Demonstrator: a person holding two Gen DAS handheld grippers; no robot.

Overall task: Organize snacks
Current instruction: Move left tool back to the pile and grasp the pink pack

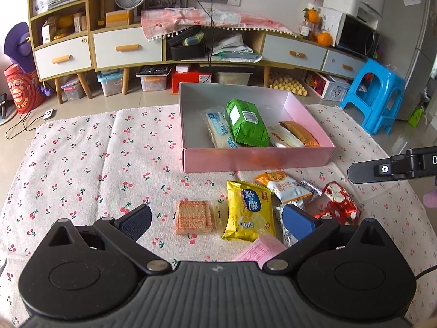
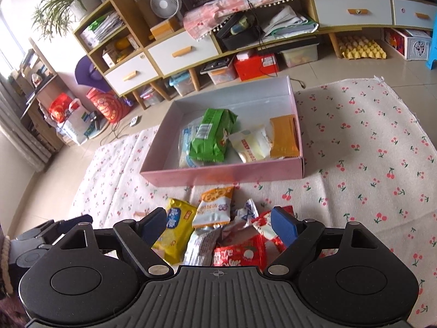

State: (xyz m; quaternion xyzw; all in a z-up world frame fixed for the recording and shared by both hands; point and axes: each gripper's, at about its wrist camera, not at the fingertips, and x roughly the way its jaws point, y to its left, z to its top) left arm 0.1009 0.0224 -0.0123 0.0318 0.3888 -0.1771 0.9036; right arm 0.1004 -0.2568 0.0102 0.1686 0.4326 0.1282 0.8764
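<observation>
Left wrist view: the left gripper [image 1: 217, 218] hangs with jaws spread and empty above the cracker pack [image 1: 193, 217] and yellow packet [image 1: 250, 211], likely choosing one. The pink box [image 1: 258, 157] beyond holds 4 snacks, its left half bare.

Right wrist view: the right gripper [image 2: 218, 225], jaws apart and empty, hovers over the red packet [image 2: 240, 254] in the loose pile, just short of the box's near wall [image 2: 221, 175].
</observation>
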